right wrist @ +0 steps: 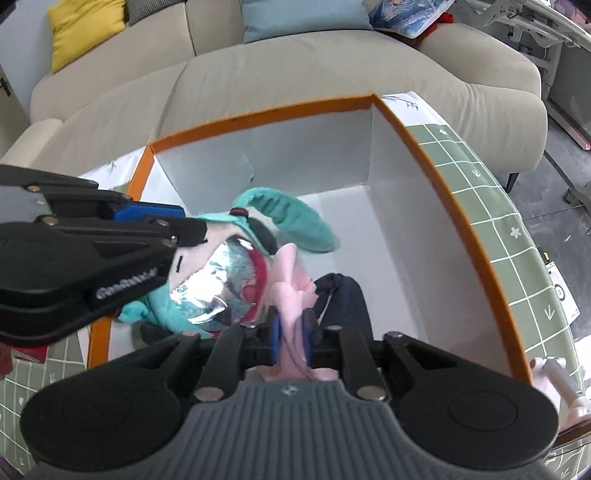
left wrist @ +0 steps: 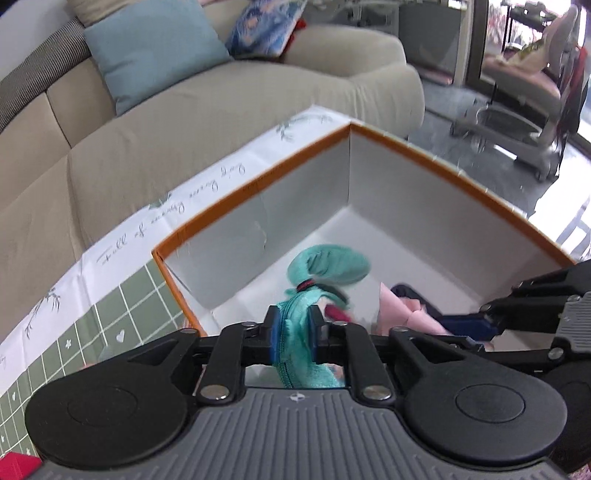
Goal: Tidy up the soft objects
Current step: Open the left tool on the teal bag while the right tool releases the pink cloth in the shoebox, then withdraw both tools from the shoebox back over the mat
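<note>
An orange-rimmed white box stands on the table. Inside it a teal-haired plush doll hangs with its pigtail curling over; shiny clear plastic covers its face. My left gripper is shut on the doll's teal fabric and enters the right wrist view from the left. A pink soft piece lies beside the doll over a dark navy cloth. My right gripper is shut on the pink piece, and it shows at the right of the left wrist view.
A beige sofa with a light blue cushion and a yellow cushion runs behind the table. A green-grid tablecloth surrounds the box. A white object lies at the box's near right corner. A wheeled chair base stands on the floor.
</note>
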`<state>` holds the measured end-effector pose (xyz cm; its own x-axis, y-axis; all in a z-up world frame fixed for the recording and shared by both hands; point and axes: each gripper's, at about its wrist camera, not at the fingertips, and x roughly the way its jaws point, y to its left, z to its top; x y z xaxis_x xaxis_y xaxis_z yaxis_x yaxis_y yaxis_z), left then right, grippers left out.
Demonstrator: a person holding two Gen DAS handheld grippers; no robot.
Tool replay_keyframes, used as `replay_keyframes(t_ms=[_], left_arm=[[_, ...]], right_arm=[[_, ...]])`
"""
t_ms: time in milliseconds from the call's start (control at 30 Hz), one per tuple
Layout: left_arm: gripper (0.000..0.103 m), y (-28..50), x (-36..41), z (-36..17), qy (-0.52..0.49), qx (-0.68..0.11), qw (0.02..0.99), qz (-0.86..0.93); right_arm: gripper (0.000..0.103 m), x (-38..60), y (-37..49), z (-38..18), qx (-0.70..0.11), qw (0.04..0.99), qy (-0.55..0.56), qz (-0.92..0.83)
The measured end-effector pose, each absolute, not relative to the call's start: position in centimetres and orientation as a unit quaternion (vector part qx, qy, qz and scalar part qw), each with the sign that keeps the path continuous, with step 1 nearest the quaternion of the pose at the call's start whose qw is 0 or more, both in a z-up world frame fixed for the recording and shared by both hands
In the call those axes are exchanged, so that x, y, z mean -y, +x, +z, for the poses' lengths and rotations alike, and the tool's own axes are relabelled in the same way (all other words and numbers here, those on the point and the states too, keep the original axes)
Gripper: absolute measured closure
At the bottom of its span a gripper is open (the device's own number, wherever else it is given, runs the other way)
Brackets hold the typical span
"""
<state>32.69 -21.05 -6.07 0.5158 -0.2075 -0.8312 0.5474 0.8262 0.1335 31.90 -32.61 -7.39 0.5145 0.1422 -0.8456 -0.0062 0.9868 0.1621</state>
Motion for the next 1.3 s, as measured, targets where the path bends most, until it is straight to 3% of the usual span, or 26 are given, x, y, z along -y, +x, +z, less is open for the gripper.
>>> replay_keyframes(t_ms=[67,133,167,200,567,967,1300], left_arm=[[0.078,32.7,20.9,-6.2,0.192,-0.444,0.849,-0.214],[0.056,32.7,20.6,-6.1,0.194,-0.443,0.851,-0.205],[0.054,32.6,20.4,-5.8,0.19,-0.44,0.854,-0.201],[0.054,32.5,20.2,-5.6,0.187,-0.437,0.856,-0.202],[0.054,30.0,17.8,-1.7,0.165,-0.402,0.876,-0.211],[0.053,24.5,11.6,2.8,0.121,-0.339,0.912,-0.196],[0.053,19.7,5.6,3.0,0.082,-0.316,0.929,-0.172]], right_arm=[[0.084,32.2,31.8,-7.5,-0.491,0.868,0.059,0.042],[0.079,31.6,31.6,-7.4,-0.493,0.868,0.05,0.04],[0.068,31.5,31.4,-7.3,-0.493,0.868,0.046,0.039],[0.06,31.3,31.2,-7.2,-0.491,0.87,0.041,0.035],[0.039,30.5,29.5,-4.3,-0.458,0.888,0.03,0.011],[0.037,27.7,24.7,0.7,-0.376,0.924,0.064,0.004],[0.037,22.8,20.5,3.0,-0.313,0.946,0.063,0.053]])
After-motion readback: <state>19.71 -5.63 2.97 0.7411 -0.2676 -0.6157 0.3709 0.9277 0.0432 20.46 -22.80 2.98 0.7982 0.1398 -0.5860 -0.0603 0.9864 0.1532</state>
